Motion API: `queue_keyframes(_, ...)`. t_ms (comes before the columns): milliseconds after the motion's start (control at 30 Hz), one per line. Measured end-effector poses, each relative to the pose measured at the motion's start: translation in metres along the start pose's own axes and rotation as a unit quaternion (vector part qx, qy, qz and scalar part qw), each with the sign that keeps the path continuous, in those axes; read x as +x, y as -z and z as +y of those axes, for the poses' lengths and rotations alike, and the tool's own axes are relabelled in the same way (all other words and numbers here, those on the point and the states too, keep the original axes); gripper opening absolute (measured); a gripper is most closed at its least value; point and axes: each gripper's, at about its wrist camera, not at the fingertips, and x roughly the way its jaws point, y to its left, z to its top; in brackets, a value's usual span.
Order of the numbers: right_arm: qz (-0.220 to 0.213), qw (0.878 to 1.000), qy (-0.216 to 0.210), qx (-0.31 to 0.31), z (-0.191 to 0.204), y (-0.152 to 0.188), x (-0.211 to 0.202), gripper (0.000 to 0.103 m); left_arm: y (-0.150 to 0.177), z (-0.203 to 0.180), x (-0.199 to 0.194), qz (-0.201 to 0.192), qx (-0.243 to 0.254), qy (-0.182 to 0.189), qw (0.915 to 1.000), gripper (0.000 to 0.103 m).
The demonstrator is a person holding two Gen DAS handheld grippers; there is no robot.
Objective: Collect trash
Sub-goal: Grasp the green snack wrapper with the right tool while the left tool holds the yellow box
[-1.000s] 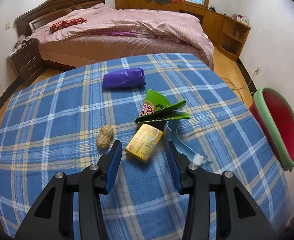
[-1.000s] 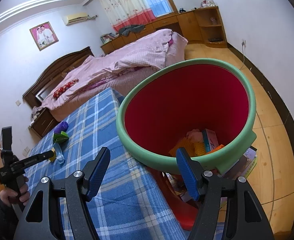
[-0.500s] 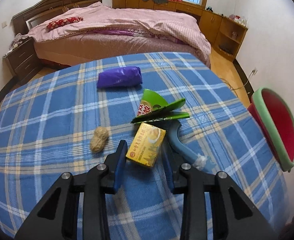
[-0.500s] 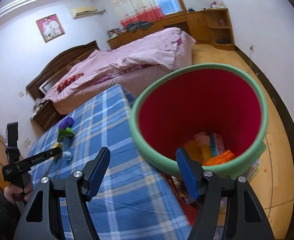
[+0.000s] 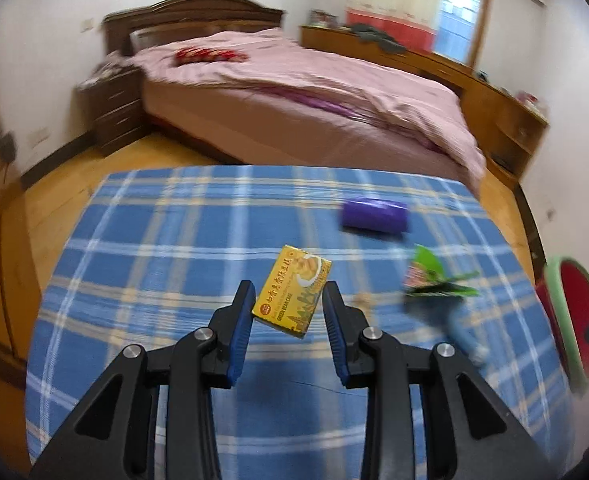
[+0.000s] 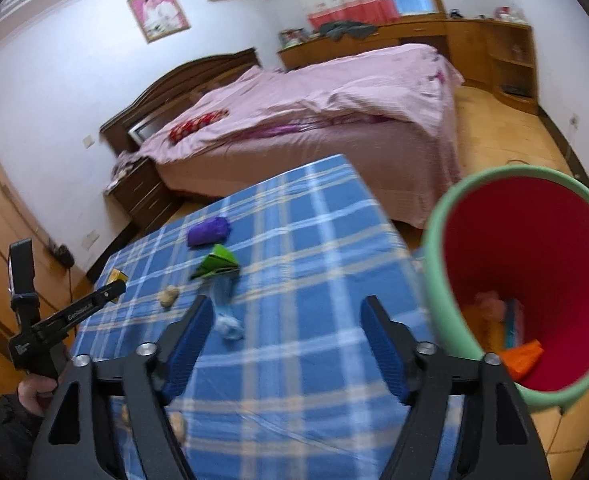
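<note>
My left gripper [image 5: 288,296] is shut on a yellow cake box [image 5: 292,290] and holds it above the blue plaid table [image 5: 174,240]. The box also shows in the right wrist view [image 6: 117,277]. On the table lie a purple bag [image 5: 374,218], a green wrapper [image 5: 434,276], a blue-white wrapper [image 5: 460,328] and a peanut [image 6: 169,295]. My right gripper [image 6: 284,324] is open and empty above the table's right part, beside the red bin with a green rim [image 6: 534,280]. The bin holds several pieces of trash.
A pink-covered bed [image 5: 314,92] stands beyond the table, with a dark nightstand [image 5: 114,108] to its left and wooden cabinets [image 5: 494,112] along the far wall. The floor is yellow wood.
My left gripper closed on the yellow box, lifted it off the table and swung left. My right gripper moved left, away from the bin and over the table.
</note>
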Motion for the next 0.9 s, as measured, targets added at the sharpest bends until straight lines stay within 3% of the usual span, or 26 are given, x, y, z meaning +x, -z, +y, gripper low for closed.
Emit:
queue_keyframes(500,0.064,0.991,0.001,-0.115,0.083,-0.003,0.113,0.081,0.012,0.058,0.022,-0.003,-0.093,-0.025,0.9953,0.035)
queue_keyframes(900,0.101,0.981,0.034,-0.165,0.098,-0.016,0.169,0.081,0.015,0.059,0.029,0.012,-0.093,-0.014,0.9955,0.035)
